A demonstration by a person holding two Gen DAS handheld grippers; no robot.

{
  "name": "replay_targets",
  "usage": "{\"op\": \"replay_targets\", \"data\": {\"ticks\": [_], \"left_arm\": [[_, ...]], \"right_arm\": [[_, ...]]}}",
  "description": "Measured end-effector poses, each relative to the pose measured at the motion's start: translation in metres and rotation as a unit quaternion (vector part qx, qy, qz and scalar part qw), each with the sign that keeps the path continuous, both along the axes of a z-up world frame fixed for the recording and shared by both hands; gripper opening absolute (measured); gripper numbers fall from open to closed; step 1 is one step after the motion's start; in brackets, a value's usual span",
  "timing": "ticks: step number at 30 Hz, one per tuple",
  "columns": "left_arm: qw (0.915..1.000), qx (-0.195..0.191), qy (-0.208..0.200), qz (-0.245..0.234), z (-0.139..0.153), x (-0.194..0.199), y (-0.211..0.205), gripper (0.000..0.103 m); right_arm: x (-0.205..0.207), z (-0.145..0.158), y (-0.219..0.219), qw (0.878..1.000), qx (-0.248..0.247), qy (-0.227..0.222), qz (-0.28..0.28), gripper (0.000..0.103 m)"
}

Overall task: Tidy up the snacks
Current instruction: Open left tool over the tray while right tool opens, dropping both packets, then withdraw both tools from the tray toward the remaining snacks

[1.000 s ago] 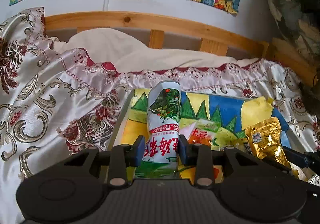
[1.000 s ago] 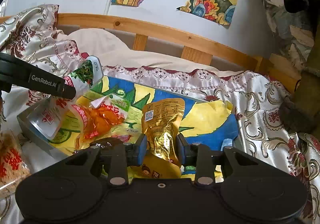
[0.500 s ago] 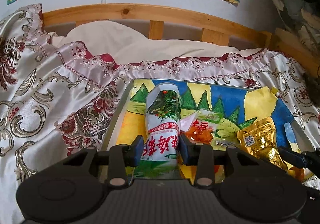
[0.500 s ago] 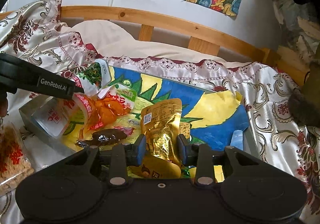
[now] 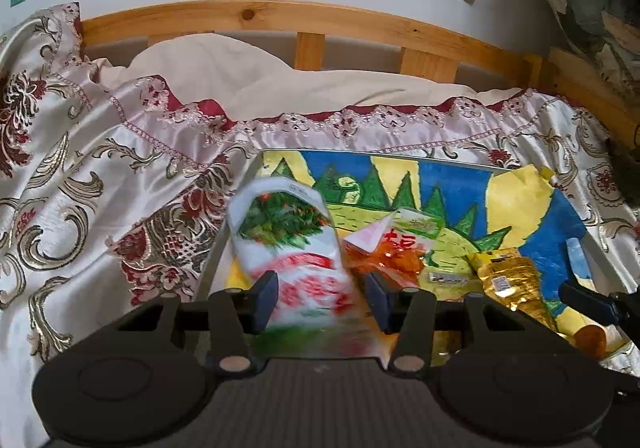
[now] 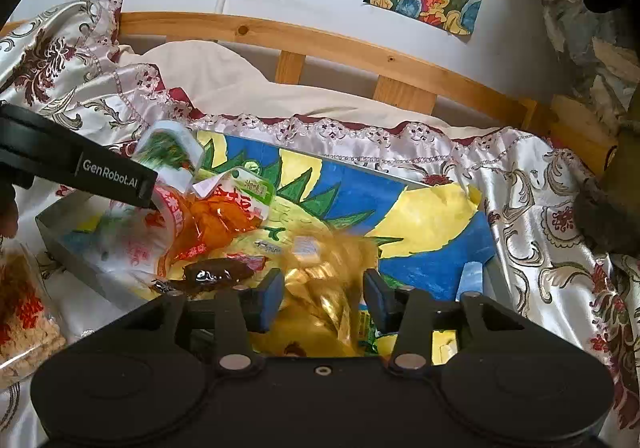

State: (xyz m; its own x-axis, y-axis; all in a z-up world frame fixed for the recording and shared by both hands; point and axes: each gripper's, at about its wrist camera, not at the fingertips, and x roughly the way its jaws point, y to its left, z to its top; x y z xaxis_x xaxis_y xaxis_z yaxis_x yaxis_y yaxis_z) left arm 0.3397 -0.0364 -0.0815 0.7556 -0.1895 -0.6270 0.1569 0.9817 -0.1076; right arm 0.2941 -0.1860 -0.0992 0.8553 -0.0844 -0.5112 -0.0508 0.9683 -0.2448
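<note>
Step in hand, by judgement: release of two snack packs into the shallow grey metal tray lined with a painted paper of green trees, blue and yellow, set on the patterned satin bedspread. Left gripper: jaws opening, white plastic pouch with green-leaf picture and red lettering between them, blurred as if dropping, pads apparently clear of it; pouch over the tray's 9 o'clock side. Right gripper: jaws opening, crinkled gold foil packet between them, likewise blurred and seemingly let go; packet near the tray's 6 o'clock edge. Already in tray: orange translucent packet with green header at the pouch's 3 o'clock, small dark brown wrapped piece at the gold packet's 9 o'clock. Outside tray: clear bag of pale crumbly snack with red print (right view, 8 o'clock, on the bedspread). Next move, as judged: jaws fully clear, both grippers drawn back without dragging packs, then a reach for the clear bag.
</note>
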Motion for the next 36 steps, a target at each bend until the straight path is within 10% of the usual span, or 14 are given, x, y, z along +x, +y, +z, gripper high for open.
{"op": "replay_targets", "data": {"ticks": [18, 36], "left_arm": [[0.9909, -0.014, -0.133, 0.020, 0.080, -0.078, 0.022, 0.100], [0.9793, -0.019, -0.200, 0.023, 0.122, -0.211, 0.062, 0.102]], "right_arm": [[-0.060, 0.080, -0.014, 0.992, 0.047, -0.115, -0.019, 0.087], [-0.187, 0.141, -0.012, 0.979, 0.084, -0.184, 0.006, 0.102]]}}
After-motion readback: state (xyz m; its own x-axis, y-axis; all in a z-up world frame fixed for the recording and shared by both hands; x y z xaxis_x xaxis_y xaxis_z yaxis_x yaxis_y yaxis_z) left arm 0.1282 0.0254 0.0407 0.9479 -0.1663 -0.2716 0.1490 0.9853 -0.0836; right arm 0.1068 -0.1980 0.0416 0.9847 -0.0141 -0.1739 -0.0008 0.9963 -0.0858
